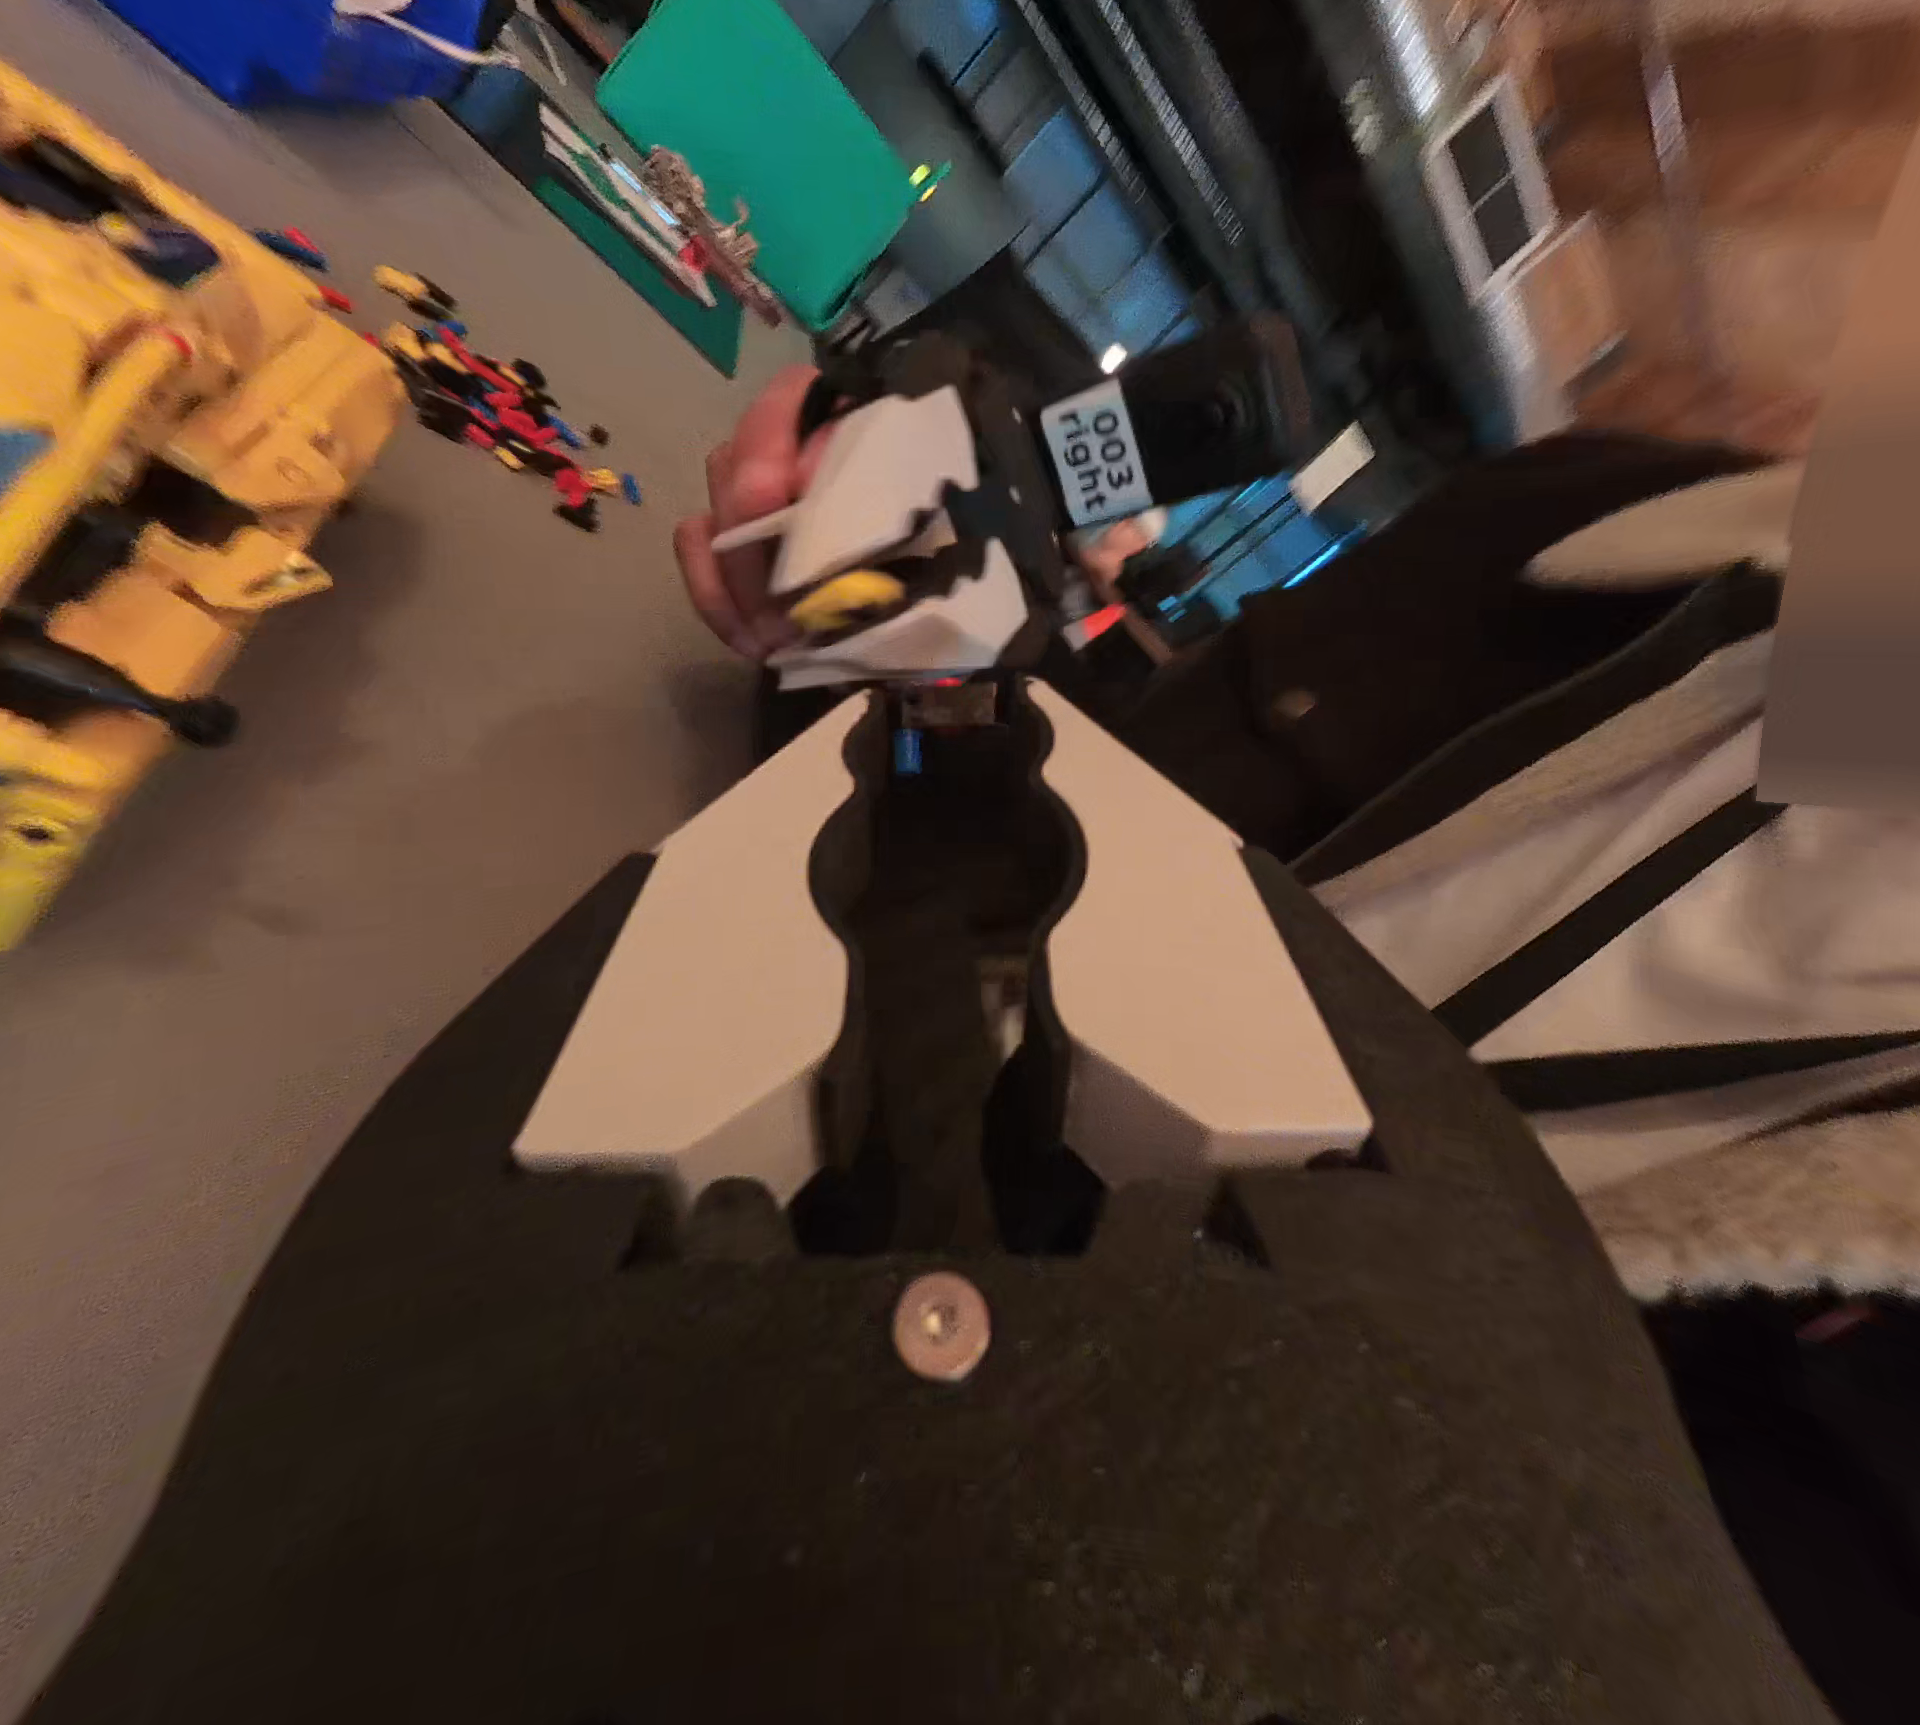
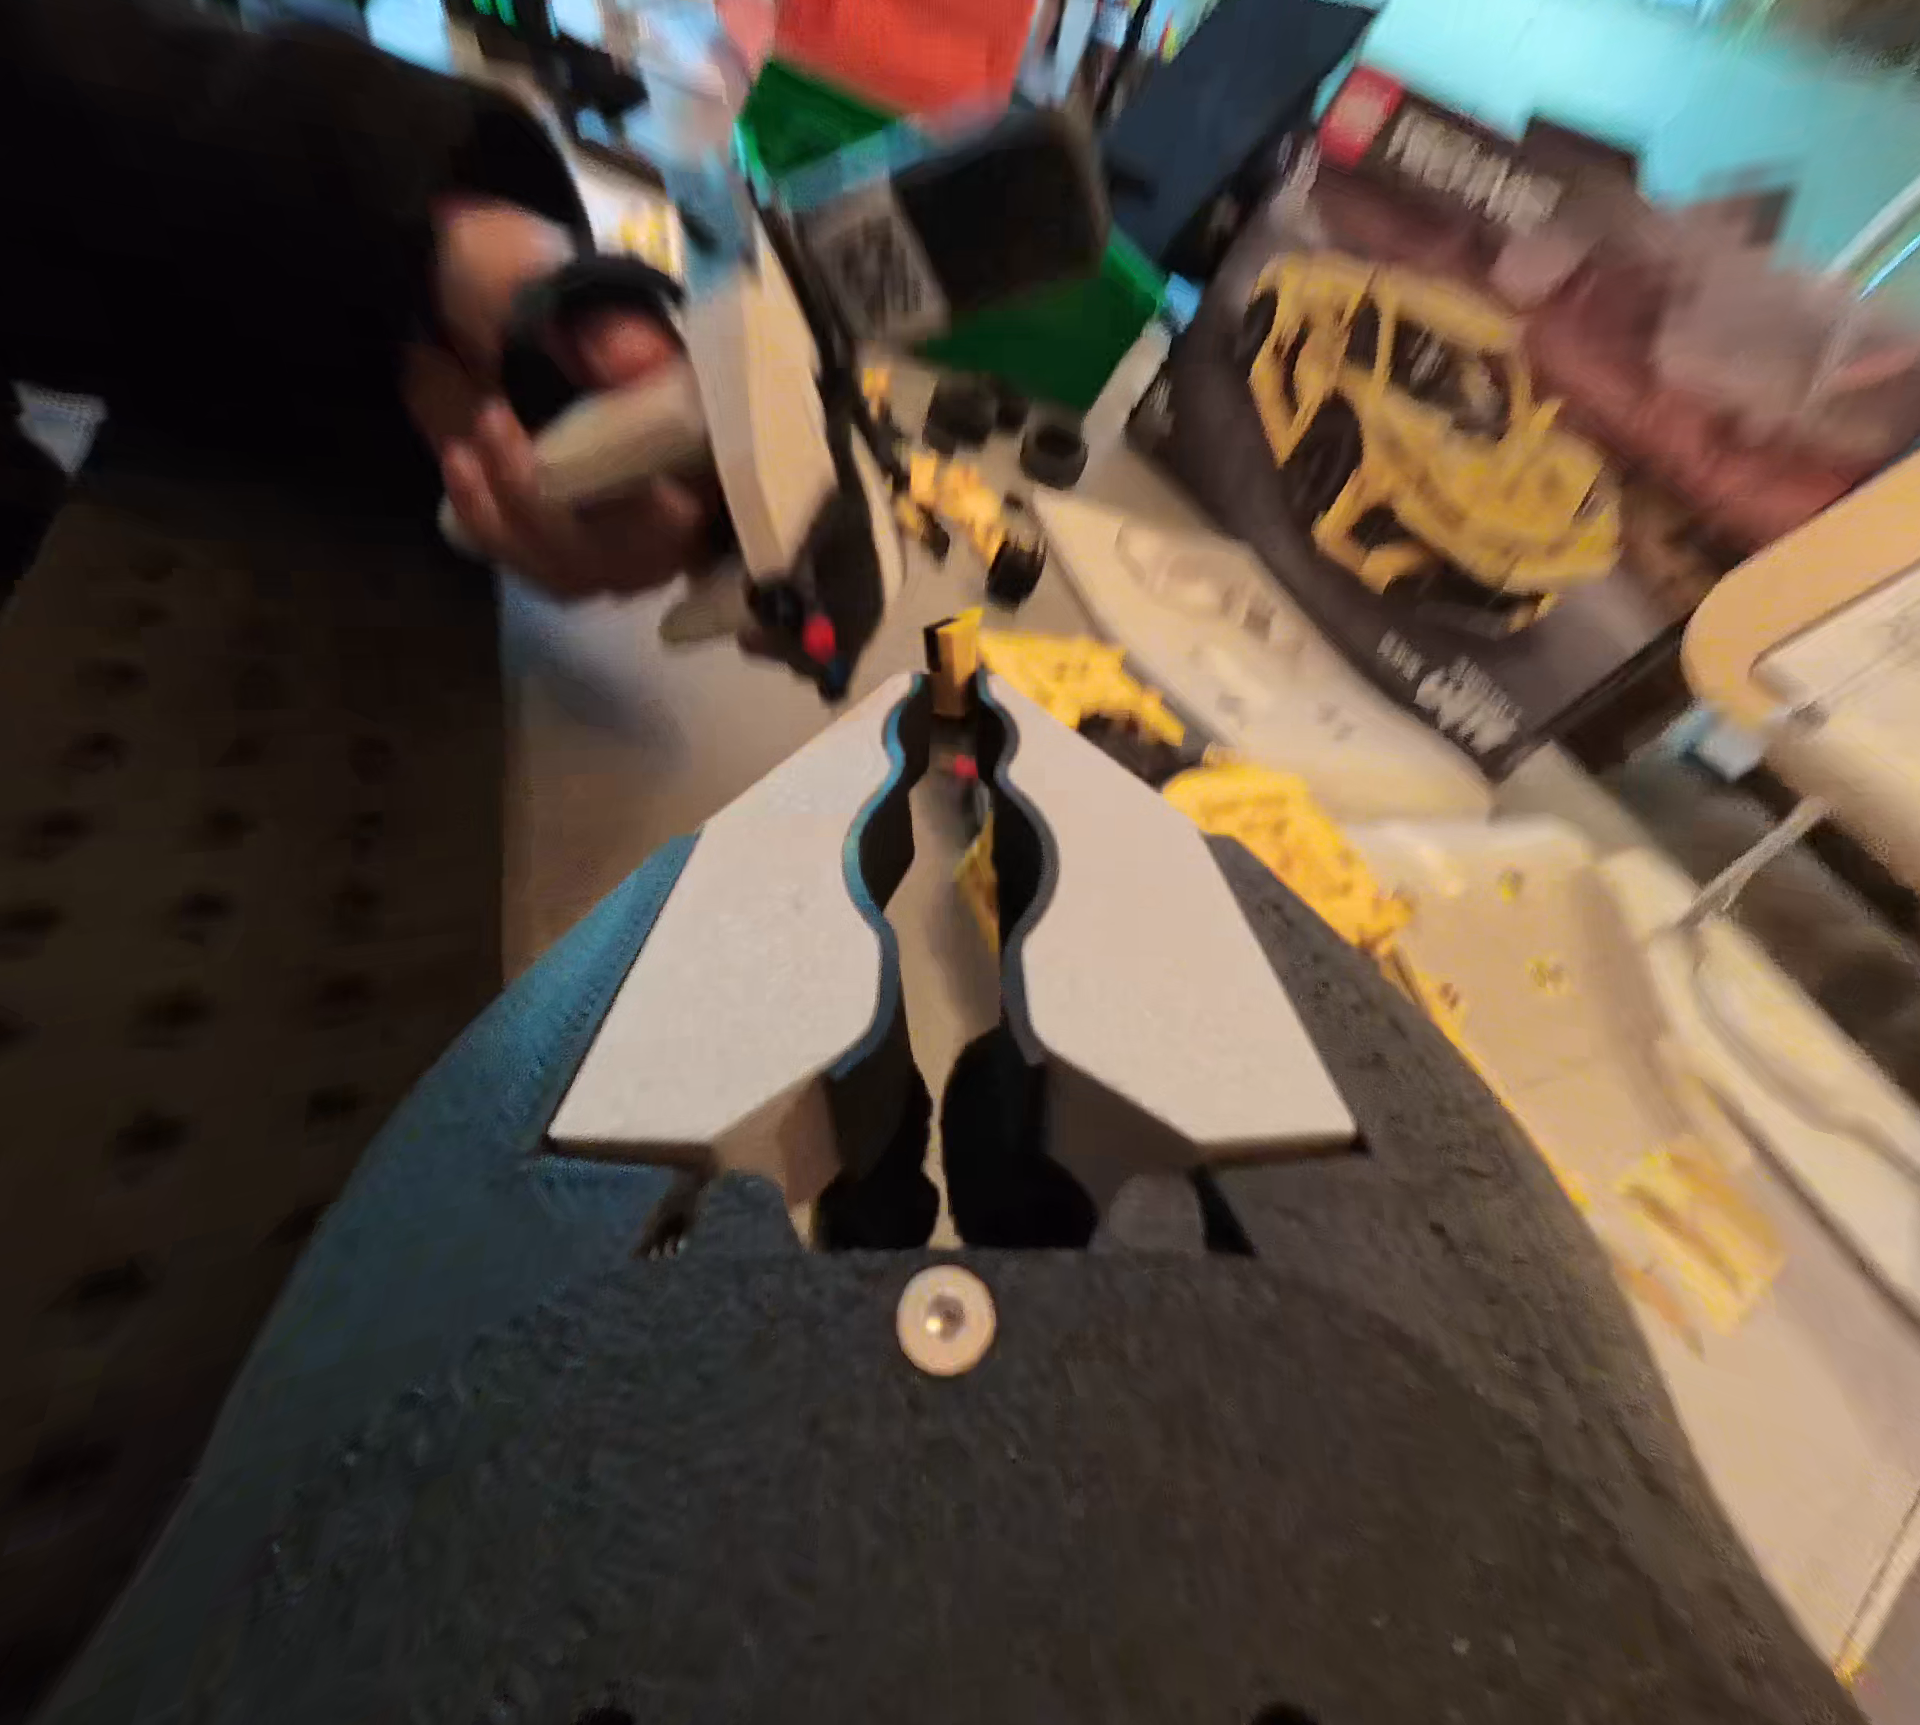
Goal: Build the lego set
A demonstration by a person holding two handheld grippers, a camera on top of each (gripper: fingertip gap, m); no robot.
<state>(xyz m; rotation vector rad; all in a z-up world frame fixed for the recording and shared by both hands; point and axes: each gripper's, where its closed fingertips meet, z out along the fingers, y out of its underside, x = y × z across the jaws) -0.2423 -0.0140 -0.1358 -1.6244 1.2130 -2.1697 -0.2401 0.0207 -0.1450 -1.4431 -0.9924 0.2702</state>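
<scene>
On your left, the half-built yellow car (image 1: 156, 470) lies on the grey table (image 1: 468, 844), with a pile of loose red, blue and black pieces (image 1: 509, 413) beside it. Your left gripper (image 1: 940, 719) is clamped on a small black piece with blue and red pins (image 1: 935, 719). Just beyond it, your right gripper (image 2: 948, 688) pinches a yellow piece (image 2: 951, 662). Further right stands the set's box (image 2: 1455, 449).

A half-built yellow lego car (image 1: 135, 470) with black parts lies on the grey worktop (image 1: 468, 792) at 9 o'clock in the left wrist view. Loose red, blue, black and yellow pieces (image 1: 499, 397) are scattered just beside it, at 10 o'clock.

A small yellow piece (image 2: 951, 662) is upright at the centre of the right wrist view.
</scene>
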